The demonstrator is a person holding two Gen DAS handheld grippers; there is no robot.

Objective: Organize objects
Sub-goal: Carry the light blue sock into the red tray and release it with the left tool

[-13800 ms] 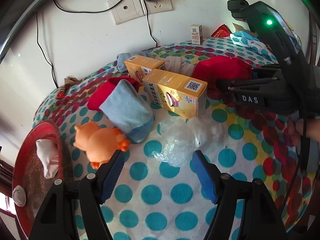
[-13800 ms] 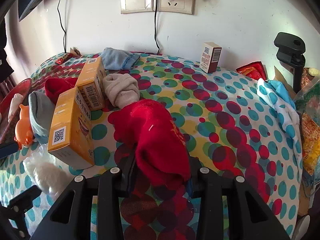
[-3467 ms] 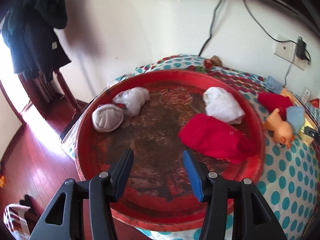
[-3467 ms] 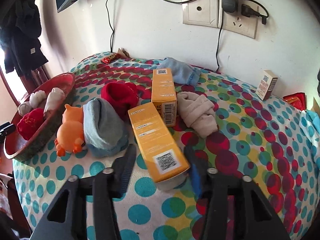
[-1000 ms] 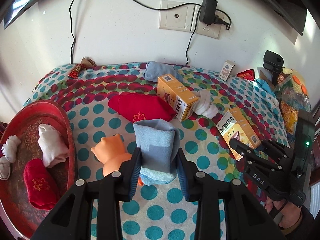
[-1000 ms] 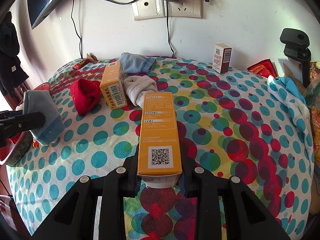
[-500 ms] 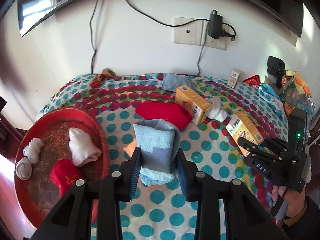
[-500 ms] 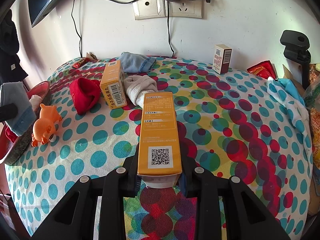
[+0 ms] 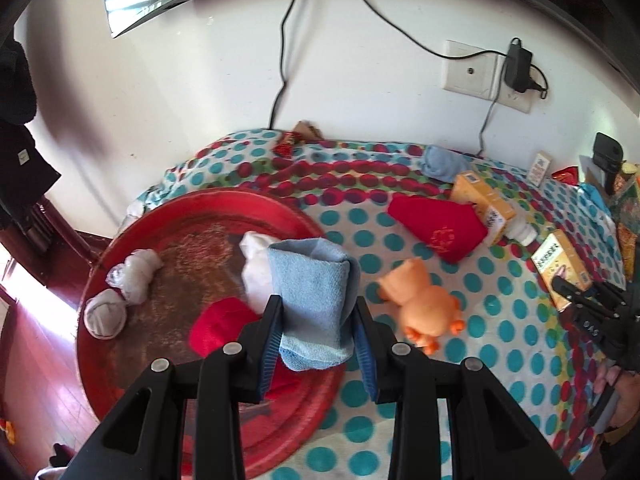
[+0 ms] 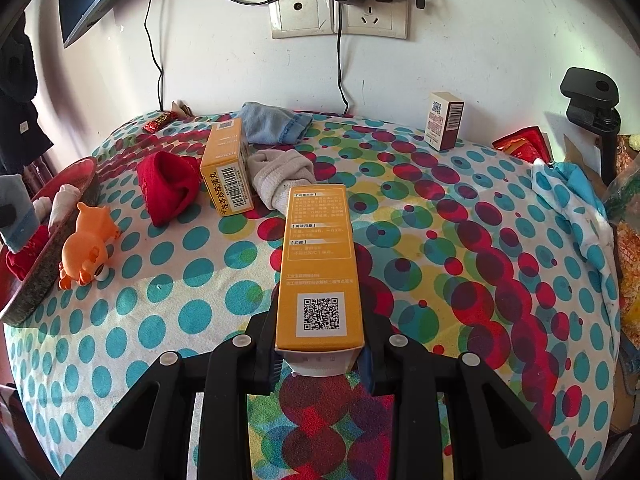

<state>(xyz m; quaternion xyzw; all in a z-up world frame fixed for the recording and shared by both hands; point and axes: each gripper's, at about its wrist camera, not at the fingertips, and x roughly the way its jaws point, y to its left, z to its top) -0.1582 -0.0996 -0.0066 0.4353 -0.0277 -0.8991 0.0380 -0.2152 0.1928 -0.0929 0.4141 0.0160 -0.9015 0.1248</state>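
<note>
The left gripper point(image 9: 318, 330) pinches a folded light-blue sock point(image 9: 312, 304) over the right edge of the red tray point(image 9: 120, 240), which holds a red sock point(image 9: 218, 322) and white bundles. The right gripper point(image 10: 320, 354) clamps an orange medicine box point(image 10: 318, 264) above the polka-dot tablecloth point(image 10: 440, 240). Farther off lie an orange toy pig point(image 10: 86, 246), another red sock point(image 10: 168, 186), a second orange box point(image 10: 226, 166) and, by the wall, a blue sock point(image 10: 272, 122).

The left gripper point(image 9: 316, 334), clamped on the blue sock point(image 9: 312, 300), now hangs over the red tray point(image 9: 168, 224) instead of the tablecloth.
</note>
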